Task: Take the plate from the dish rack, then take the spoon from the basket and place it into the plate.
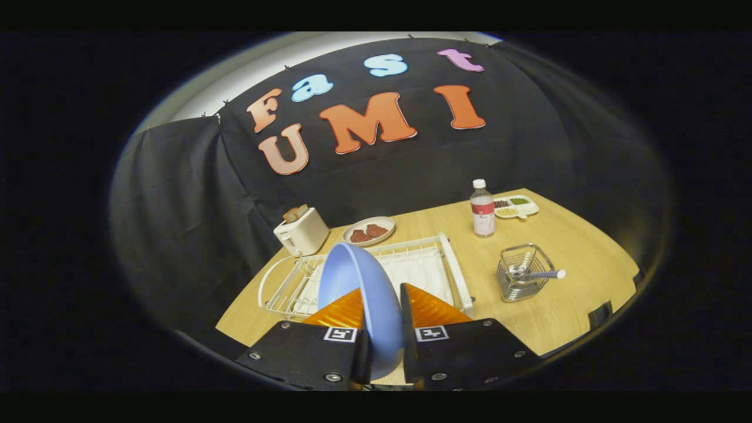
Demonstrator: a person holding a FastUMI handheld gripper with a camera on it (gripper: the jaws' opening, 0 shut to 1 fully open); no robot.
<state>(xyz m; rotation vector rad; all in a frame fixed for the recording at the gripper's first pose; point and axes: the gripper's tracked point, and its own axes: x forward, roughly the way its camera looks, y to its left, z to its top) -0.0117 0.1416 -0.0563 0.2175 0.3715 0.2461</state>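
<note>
Plate (358, 294): blue, held on edge between the fingers, standing above the near part of the dish rack (452, 264).
Gripper (385, 329): jaws nearly closed, both fingers clamped on the plate's rim, one on each face; nothing else touched.
Step in hand: judged as carrying the plate off the rack to the table.
How to do it well: lift until the lower edge is above the rack wires, then swing right toward bare wood near the basket (523, 273); lay it flat before letting go, so it does not roll.
Spoon (543, 274): lying in the wire basket, handle poking out to the right, right of the rack.
Risk: thin rim grip, plate may pivot if tilted fast.
Far side: bottle (482, 208), toaster (301, 230), dish of food (369, 230), divided tray (517, 207).
</note>
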